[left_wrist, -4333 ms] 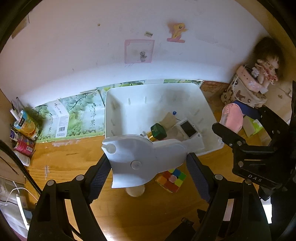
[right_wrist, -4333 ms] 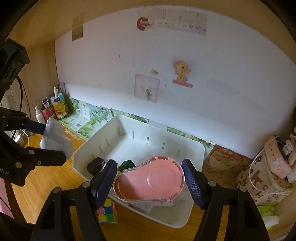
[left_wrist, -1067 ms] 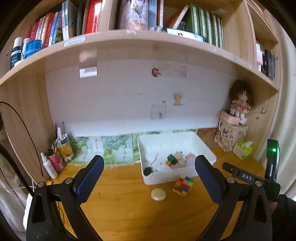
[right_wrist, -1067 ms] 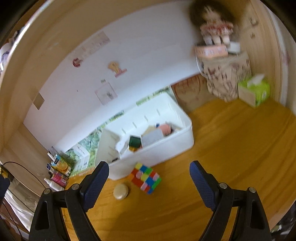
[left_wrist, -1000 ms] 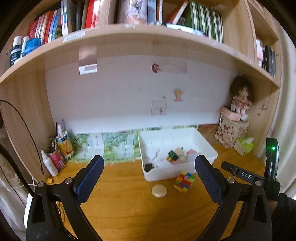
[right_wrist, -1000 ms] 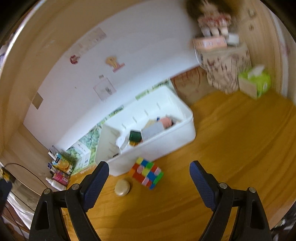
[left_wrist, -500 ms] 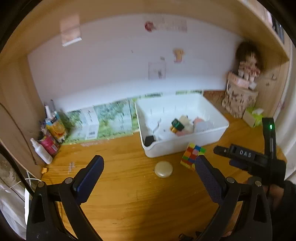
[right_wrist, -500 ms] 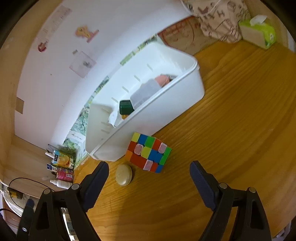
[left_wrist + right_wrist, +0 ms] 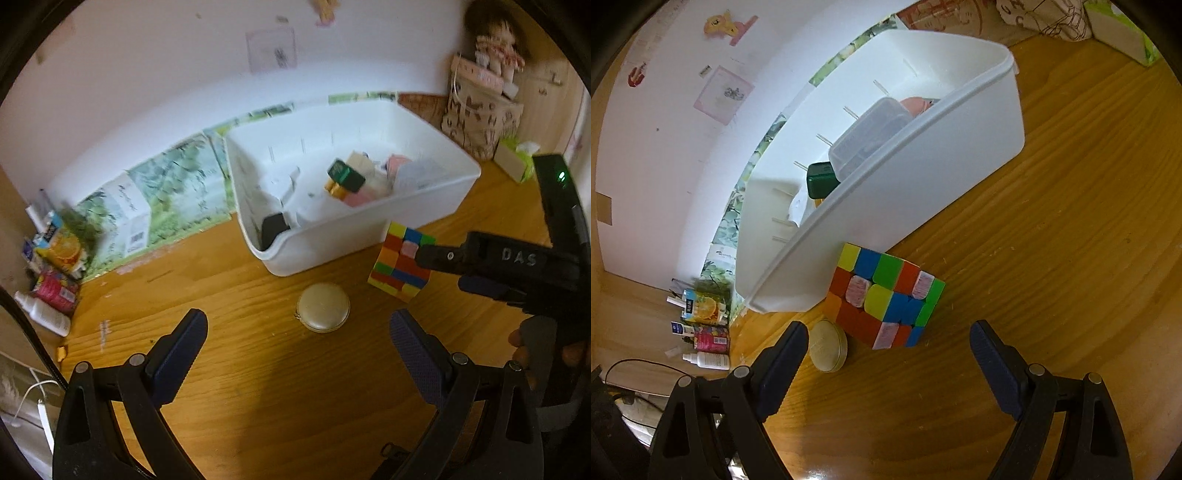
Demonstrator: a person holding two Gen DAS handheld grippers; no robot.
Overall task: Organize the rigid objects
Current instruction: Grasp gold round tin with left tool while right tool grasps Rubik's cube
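Puzzle cube (image 9: pixel 884 301) sits on the table (image 9: pixel 1052 258), touching the white bin (image 9: pixel 923 177). We hold our right gripper (image 9: pixel 884 363) nearer, jaws spread (empty), cube straight ahead; left gripper (image 9: pixel 297 354), also spread, faces the round tin (image 9: pixel 323 308).

- The right gripper (image 9: pixel 439 269) covers the puzzle cube's (image 9: pixel 397 264) three o'clock edge.
- The bin's (image 9: pixel 923 177) near wall hides most of the green box (image 9: pixel 820 180) and clear case (image 9: pixel 871 136).
- Cartons (image 9: pixel 61 247) at nine o'clock blur, labels unreadable.
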